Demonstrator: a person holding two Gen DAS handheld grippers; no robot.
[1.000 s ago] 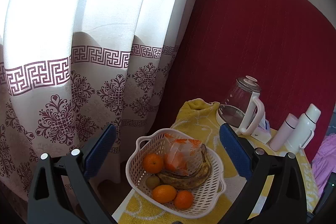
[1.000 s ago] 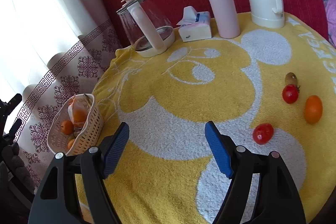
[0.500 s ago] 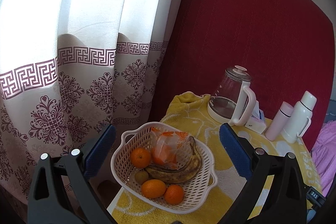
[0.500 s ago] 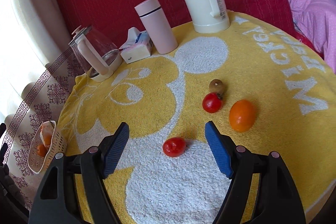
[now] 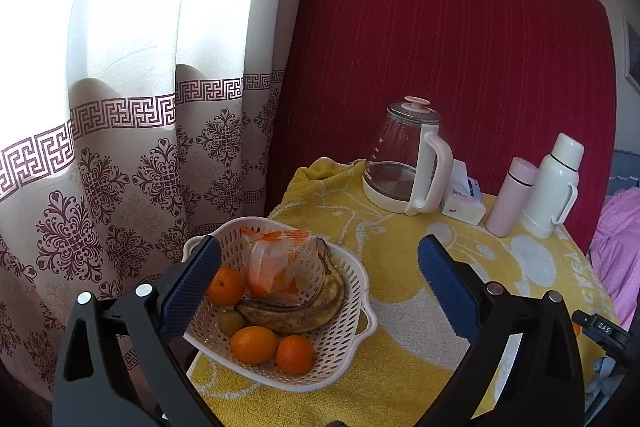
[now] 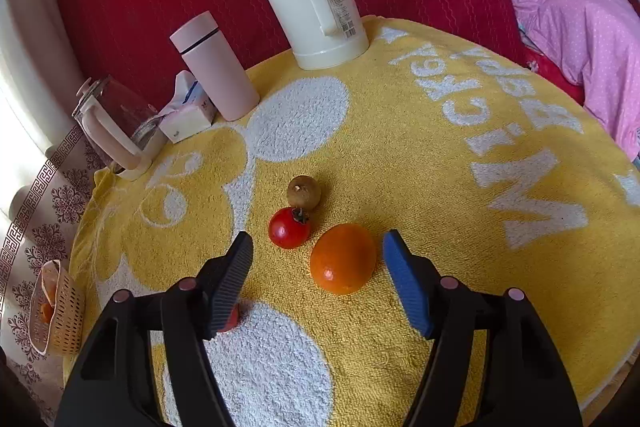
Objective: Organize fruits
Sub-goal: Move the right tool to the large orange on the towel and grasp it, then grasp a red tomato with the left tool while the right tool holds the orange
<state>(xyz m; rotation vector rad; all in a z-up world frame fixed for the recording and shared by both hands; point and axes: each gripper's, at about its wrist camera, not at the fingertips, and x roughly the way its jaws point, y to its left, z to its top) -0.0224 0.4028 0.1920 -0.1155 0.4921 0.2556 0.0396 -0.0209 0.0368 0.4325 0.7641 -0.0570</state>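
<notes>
While the left claw (image 5: 318, 283) hangs wide open over the white basket (image 5: 352, 339) and holds nothing, the right claw (image 6: 318, 271) has swung across the yellow worktop (image 6: 420, 155). One second ago it looked at bare towel with the loose fruit far off to the side. Now the big orange (image 6: 343, 258) sits between its two blue pads, which are spread apart and not touching it. So the orange looks like the next fruit to be picked up and carried to the basket.

Four fruits lie loose on the worktop: one orange, one brown kiwi (image 6: 304, 191), one red tomato (image 6: 289, 233) touching the kiwi, and one more red tomato (image 6: 230, 319) peeking out behind the left pad.

Inside the basket at the worktop's edge are three small oranges (image 5: 253, 344), one brown-spotted banana (image 5: 296, 315), one small green fruit (image 5: 231, 321) and one clear bag (image 5: 276, 267) with something orange in it.
</notes>
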